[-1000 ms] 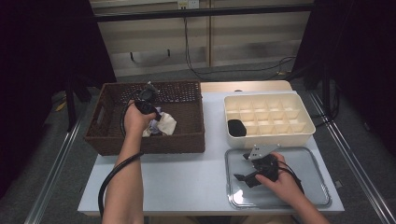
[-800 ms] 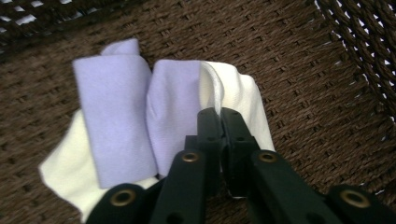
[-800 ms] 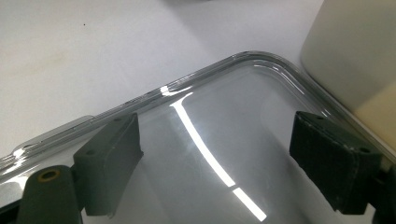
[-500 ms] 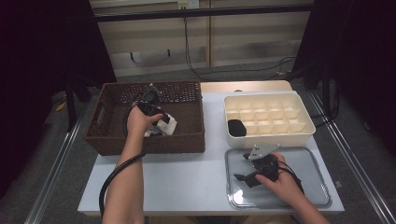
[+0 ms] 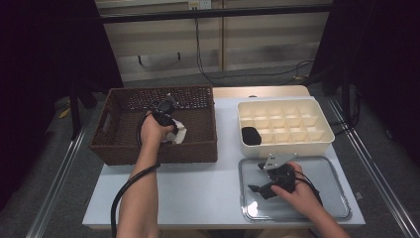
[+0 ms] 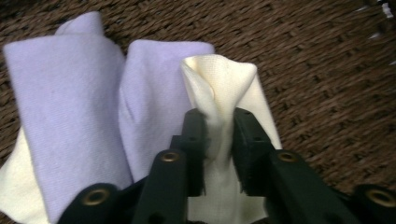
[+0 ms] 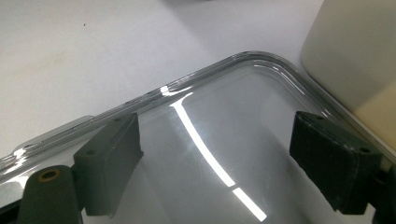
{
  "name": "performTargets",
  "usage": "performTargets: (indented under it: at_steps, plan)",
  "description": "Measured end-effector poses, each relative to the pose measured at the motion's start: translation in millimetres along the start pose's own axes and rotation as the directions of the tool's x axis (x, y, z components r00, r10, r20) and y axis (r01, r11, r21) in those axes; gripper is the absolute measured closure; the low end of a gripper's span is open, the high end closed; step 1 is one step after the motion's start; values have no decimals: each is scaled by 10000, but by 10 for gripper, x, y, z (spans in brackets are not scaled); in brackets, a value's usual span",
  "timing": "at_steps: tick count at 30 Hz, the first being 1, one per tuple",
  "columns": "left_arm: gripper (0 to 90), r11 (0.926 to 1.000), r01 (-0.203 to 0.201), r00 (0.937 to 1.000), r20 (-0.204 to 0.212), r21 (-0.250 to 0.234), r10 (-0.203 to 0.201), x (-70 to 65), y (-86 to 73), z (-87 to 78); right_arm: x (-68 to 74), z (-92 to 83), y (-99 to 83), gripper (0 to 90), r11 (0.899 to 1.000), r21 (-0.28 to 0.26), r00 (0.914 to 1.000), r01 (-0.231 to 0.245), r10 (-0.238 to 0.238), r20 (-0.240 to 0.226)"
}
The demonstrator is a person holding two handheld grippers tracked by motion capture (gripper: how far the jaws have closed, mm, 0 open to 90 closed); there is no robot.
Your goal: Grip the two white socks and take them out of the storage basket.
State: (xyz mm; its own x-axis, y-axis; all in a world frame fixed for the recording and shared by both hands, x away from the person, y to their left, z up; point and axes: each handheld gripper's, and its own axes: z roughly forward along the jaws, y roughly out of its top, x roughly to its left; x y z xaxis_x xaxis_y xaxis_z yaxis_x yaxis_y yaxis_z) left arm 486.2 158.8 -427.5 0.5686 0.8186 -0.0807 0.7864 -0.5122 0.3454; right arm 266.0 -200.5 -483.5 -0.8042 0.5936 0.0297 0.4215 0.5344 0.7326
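Down in the wicker basket [image 5: 198, 144], the left gripper [image 6: 218, 140] is pinching a fold of the cream cloth [image 6: 224, 88], and its jaws have just been closing: a moment back they were standing wide over the pile, now the pads are squeezing a raised ridge of fabric between them. In the high view the left gripper [image 5: 166, 115] is sitting a little lower in the basket than a second ago, tucked right against the pale bundle at about five o'clock from it. That is reading like a fresh grasp, so the lift out of the basket looks like the next step, though the grip is on one thin fold and could slip.

Just at nine o'clock of the cream cloth, a lavender cloth [image 6: 70, 107] is lying touching it, two rolled humps side by side.

The right gripper [image 5: 270, 182] is waiting over the clear tray [image 5: 341, 210], jaws spread apart with nothing between them; its own view is showing the tray's rounded corner [image 7: 261, 58] and bare table beyond.

At twelve o'clock of the tray, the divided cream box [image 5: 317, 141] is holding one dark item [image 5: 251, 135] in a near-left compartment; what it is cannot be made out. The person's hand is covering much of the pile from above, so how many cloths are lying there is hard to tell.
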Motion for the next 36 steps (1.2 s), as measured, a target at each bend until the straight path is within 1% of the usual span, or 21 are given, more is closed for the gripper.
performTargets:
  at_steps: [1, 4, 5, 6, 7, 8, 9, 10, 11, 14, 15, 17, 18, 20, 22, 25, 26, 31, 33, 34, 36]
  plan:
    - [774, 10000, -1, 10000, -37, -17, 1, -1, 5, -18, -1, 0, 0, 158, 10000, -3, 10000, 4, -4, 14]
    - [784, 9999, 11, 9999, 148, -172, -8, 8, 26, -101, -1, 0, 0, 158, 10000, -3, 10000, 12, -12, -4]
    - [784, 9996, 220, 9996, 195, -179, -216, 8, 32, -138, -3, 1, 0, 158, 10000, -24, 10000, 49, -49, 3]
    - [784, 9991, 349, 9985, 420, -226, -339, 22, 41, -175, -5, 1, 0, 158, 10000, -42, 10000, 70, -70, 56]
    - [784, 9975, 551, 9967, 621, -435, -523, 25, 46, -216, -5, 1, 0, 158, 10000, -42, 10000, 69, -69, 46]
    - [784, 9965, 594, 9959, 724, -591, -551, 26, 55, -272, -5, 1, 1, 158, 10000, -41, 10000, 71, -71, 56]
    - [784, 9962, 624, 9957, 725, -607, -580, 20, 61, -300, -3, 1, 1, 158, 10000, -24, 10000, 53, -53, 15]
    - [785, 9968, 507, 9968, 641, -616, -467, 11, 71, -340, -1, 0, 1, 158, 10000, -14, 10000, 33, -33, 10]
    - [785, 9970, 456, 9969, 669, -631, -414, 6, 78, -374, -5, 1, 1, 158, 10000, -44, 9999, 89, -89, 51]
    - [785, 9954, 520, 9950, 896, -805, -448, 0, 90, -458, -4, 1, 1, 158, 10000, -39, 10000, 73, -73, 60]
    - [785, 9939, 587, 9948, 883, -937, -505, -8, 91, -482, -3, 1, 1, 158, 10000, -38, 10000, 71, -70, 59]
    - [784, 9936, 557, 9947, 918, -984, -466, -1, 96, -535, -4, 1, 1, 158, 10000, -37, 10000, 72, -72, 58]
    - [784, 9931, 656, 9936, 981, -971, -561, -5, 96, -556, -3, 1, 1, 158, 10000, -39, 10000, 73, -73, 61]
    - [783, 9931, 667, 9927, 1071, -961, -563, -2, 95, -600, -3, 0, 1, 158, 10000, -31, 10000, 58, -58, 56]
    - [783, 9921, 646, 9928, 1078, -1075, -530, -5, 92, -649, -3, 0, 1, 158, 10000, -31, 10000, 61, -61, 59]
    - [782, 9923, 549, 9926, 1138, -1110, -422, -16, 92, -738, -2, 0, 1, 158, 10000, -29, 10000, 50, -50, 53]
    - [782, 9924, 481, 9935, 1082, -1132, -358, -19, 94, -759, -3, 0, 1, 158, 10000, -31, 10000, 65, -64, 58]
    - [781, 9924, 394, 9930, 1149, -1170, -259, -64, 96, -902, -4, 1, 2, 158, 10000, -32, 9999, 83, -83, 59]
    - [780, 9916, 217, 9938, 1110, -1277, -75, -90, 98, -975, -4, 0, 2, 158, 10000, -37, 9999, 89, -89, 76]
    - [780, 9917, 313, 9930, 1167, -1244, -167, -102, 96, -989, -4, 0, 2, 158, 9999, -35, 9999, 94, -94, 80]
    - [780, 9919, 271, 9923, 1235, -1242, -117, -126, 91, -1034, -4, 0, 2, 158, 10000, -35, 9999, 89, -88, 75]
